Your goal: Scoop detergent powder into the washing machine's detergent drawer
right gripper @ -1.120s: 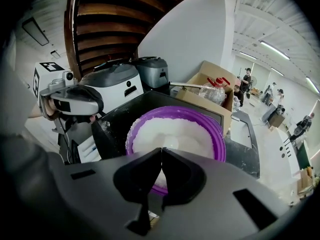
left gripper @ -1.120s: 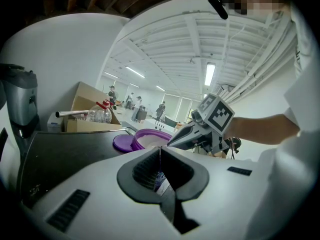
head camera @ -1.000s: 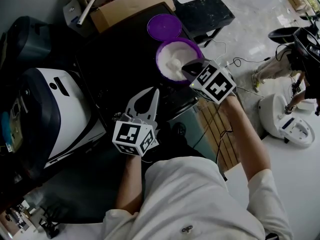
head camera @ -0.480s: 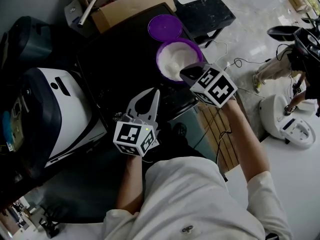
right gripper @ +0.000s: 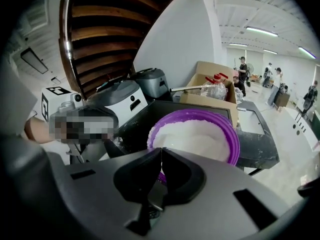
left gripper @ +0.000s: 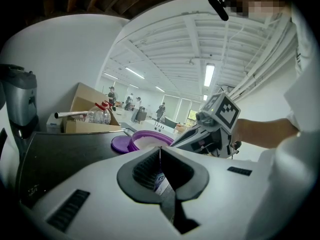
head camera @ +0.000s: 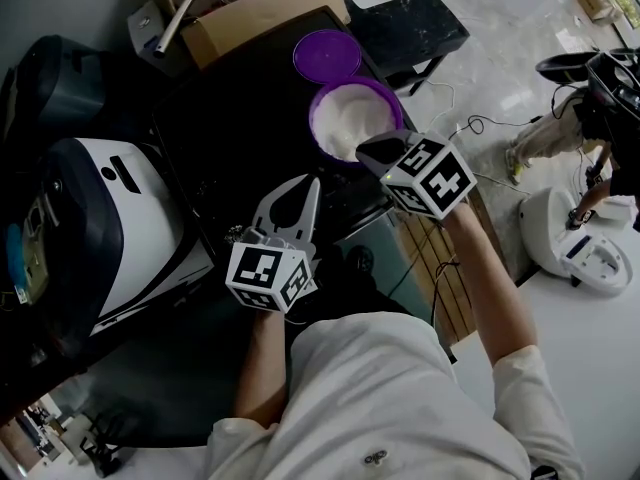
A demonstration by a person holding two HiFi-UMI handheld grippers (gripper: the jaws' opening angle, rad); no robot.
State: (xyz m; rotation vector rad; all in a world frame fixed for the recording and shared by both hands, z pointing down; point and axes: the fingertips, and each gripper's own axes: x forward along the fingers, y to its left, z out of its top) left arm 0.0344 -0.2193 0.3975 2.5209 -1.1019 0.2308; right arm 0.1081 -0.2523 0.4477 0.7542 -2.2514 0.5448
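The detergent powder point(head camera: 345, 123), white and fine-grained, fills a round purple plastic tub point(head camera: 388, 90) near the right edge of the matte black tabletop point(head camera: 230, 128). A flat, round purple lid point(head camera: 326, 55) lies just beside the tub on its far side.

The right tongs point(head camera: 362, 148), dark grey, are at the tub's near rim with tips pressed together. The left tongs point(head camera: 312, 184), white, are also pressed together, over the near edge and apart from the tub.

A cardboard box point(head camera: 265, 13) stands at the far edge. A white-and-dark washing machine point(head camera: 120, 228) stands beyond the left edge.
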